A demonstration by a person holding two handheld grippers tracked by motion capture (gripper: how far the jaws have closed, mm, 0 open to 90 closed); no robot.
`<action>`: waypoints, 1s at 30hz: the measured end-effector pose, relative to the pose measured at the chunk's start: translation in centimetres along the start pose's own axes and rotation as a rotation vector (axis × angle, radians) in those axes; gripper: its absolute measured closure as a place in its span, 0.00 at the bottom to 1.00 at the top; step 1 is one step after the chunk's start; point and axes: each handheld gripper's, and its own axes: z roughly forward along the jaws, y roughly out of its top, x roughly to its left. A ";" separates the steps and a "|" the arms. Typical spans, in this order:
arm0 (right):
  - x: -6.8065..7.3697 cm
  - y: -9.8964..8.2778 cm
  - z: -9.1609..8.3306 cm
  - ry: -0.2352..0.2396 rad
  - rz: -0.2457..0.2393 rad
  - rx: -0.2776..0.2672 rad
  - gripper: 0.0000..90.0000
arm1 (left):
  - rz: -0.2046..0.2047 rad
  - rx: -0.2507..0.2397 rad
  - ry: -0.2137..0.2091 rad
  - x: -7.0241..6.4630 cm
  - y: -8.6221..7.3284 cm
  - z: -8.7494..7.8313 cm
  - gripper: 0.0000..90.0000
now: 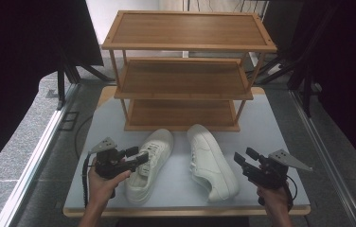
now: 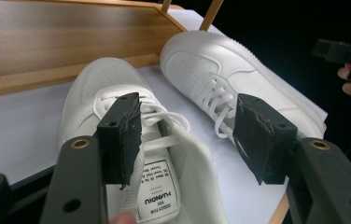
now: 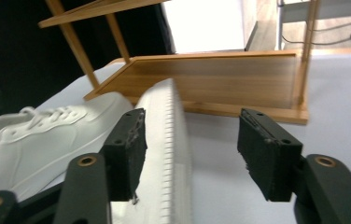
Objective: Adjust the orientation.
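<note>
Two white lace-up sneakers lie on the grey-white table (image 1: 261,123) in front of a wooden three-shelf rack (image 1: 185,45). My left gripper (image 1: 137,156) hovers over the left sneaker (image 1: 150,165), jaws wide apart. In the left gripper view, my left gripper (image 2: 187,135) has one pad over the left sneaker's (image 2: 94,84) tongue and the other over the table; neither pad presses on it. My right gripper (image 1: 244,156) is open just right of the right sneaker (image 1: 211,163). In the right gripper view, that sneaker's ribbed sole (image 3: 164,140) runs beside the left jaw of my right gripper (image 3: 192,144).
The rack's bottom shelf (image 3: 220,84) stands just beyond the sneakers' toes. The table's front edge (image 1: 185,210) is close to my hands. Dark stands and cables surround the table. In the left gripper view, the other gripper (image 2: 346,51) and its hand appear at far right.
</note>
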 end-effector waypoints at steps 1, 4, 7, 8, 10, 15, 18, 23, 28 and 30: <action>0.0 0.0 0.0 0.000 0.000 0.000 0.50 | -0.009 -0.004 -0.001 0.0 0.0 0.0 0.47; 1.1 0.1 0.0 0.031 -0.014 0.021 0.57 | -0.024 -0.007 -0.007 0.1 0.0 0.0 0.46; 2.3 -0.1 0.3 0.064 -0.045 0.063 0.64 | -0.025 0.003 -0.010 0.0 -0.2 0.3 0.46; 2.7 -0.2 0.4 0.075 -0.062 0.076 0.67 | -0.025 0.005 -0.011 0.0 -0.2 0.3 0.46; 3.6 -0.4 0.7 0.097 -0.095 0.095 0.75 | -0.028 0.006 -0.012 -0.1 -0.3 0.4 0.46; 5.9 -1.4 2.0 0.173 -0.187 0.172 0.95 | -0.047 -0.005 -0.006 0.2 -0.3 0.1 0.47; 7.1 -2.1 2.7 0.208 -0.216 0.214 0.99 | -0.057 -0.003 -0.001 0.3 -0.5 0.1 0.47; 8.8 -3.4 3.5 0.225 -0.278 0.279 0.99 | -0.054 0.006 0.000 0.1 -0.8 0.2 0.47; 8.7 -4.1 3.9 0.165 -0.307 0.314 0.99 | -0.051 0.009 0.001 0.0 -1.0 0.2 0.47; 8.3 -4.3 3.9 0.136 -0.306 0.326 0.99 | -0.054 0.007 0.000 0.0 -1.0 0.2 0.47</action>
